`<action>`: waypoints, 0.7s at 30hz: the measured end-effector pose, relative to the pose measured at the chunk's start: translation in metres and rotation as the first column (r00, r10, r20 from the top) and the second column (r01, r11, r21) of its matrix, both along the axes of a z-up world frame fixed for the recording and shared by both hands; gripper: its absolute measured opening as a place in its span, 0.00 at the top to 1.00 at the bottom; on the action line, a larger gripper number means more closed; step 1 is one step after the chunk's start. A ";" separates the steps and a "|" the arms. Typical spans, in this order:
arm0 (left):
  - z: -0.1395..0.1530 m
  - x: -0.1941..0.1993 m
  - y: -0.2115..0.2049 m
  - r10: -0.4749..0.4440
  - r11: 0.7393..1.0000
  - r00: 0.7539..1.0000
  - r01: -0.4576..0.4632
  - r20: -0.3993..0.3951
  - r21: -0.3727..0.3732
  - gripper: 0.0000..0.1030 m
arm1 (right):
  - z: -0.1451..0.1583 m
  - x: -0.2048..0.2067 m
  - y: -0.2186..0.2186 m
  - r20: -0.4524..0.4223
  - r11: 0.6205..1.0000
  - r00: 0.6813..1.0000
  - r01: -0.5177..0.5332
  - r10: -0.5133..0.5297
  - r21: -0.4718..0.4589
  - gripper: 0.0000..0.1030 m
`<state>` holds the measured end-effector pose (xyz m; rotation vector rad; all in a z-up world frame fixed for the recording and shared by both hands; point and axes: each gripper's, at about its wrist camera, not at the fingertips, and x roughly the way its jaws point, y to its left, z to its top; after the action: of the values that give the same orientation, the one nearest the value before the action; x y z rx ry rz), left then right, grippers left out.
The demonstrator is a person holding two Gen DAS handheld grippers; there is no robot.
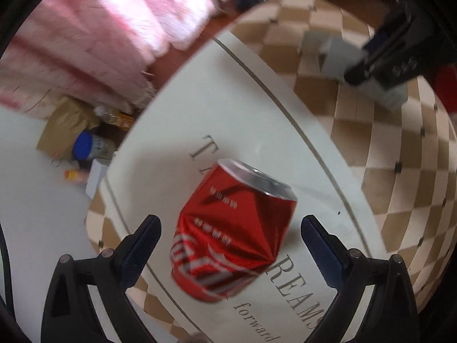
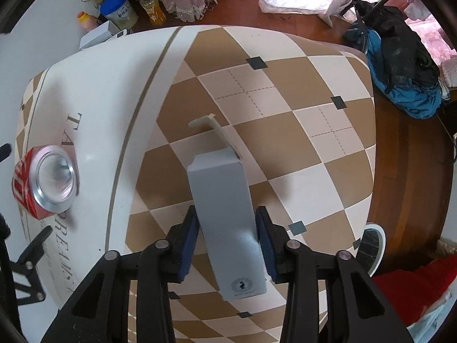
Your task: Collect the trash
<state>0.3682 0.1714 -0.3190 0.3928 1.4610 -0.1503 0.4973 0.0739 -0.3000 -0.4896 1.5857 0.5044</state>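
Left wrist view, somewhat blurred: left gripper spread wide, pads clear of the dented red can lying between them on the white band of the tablecloth.

Right wrist view: right gripper partly closed, both pads apparently pressing the grey carton over the checked cloth; can at far left.
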 end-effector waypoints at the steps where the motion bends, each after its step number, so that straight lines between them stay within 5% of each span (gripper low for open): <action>1: -0.007 0.003 -0.003 -0.015 1.000 0.999 0.015 -0.032 -0.006 0.03 | -0.001 0.002 0.000 -0.005 1.000 1.000 0.000 0.000 0.001 0.60; 7: -0.031 0.000 -0.004 -0.027 0.999 0.996 0.029 -0.087 0.023 0.06 | -0.006 0.003 0.001 -0.009 1.000 1.000 -0.018 0.018 -0.008 0.60; 9: -0.025 -0.003 0.000 0.009 1.000 0.998 -0.010 -0.058 -0.025 0.36 | -0.011 0.003 0.003 -0.017 0.999 0.999 -0.033 0.032 -0.023 0.60; 16: -0.003 -0.015 0.004 0.201 0.979 0.976 -0.197 0.079 -0.050 0.37 | -0.006 -0.005 0.004 0.030 0.998 0.998 -0.064 0.064 0.005 0.63; 21: 0.026 -0.039 -0.012 0.328 0.943 0.928 -0.312 0.176 -0.114 0.38 | 0.015 -0.025 -0.016 0.096 0.995 0.995 -0.050 0.041 0.092 0.63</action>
<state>0.3292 0.1592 -0.2929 0.0920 1.3025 0.0881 0.4727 0.0582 -0.2848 -0.4716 1.4569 0.5799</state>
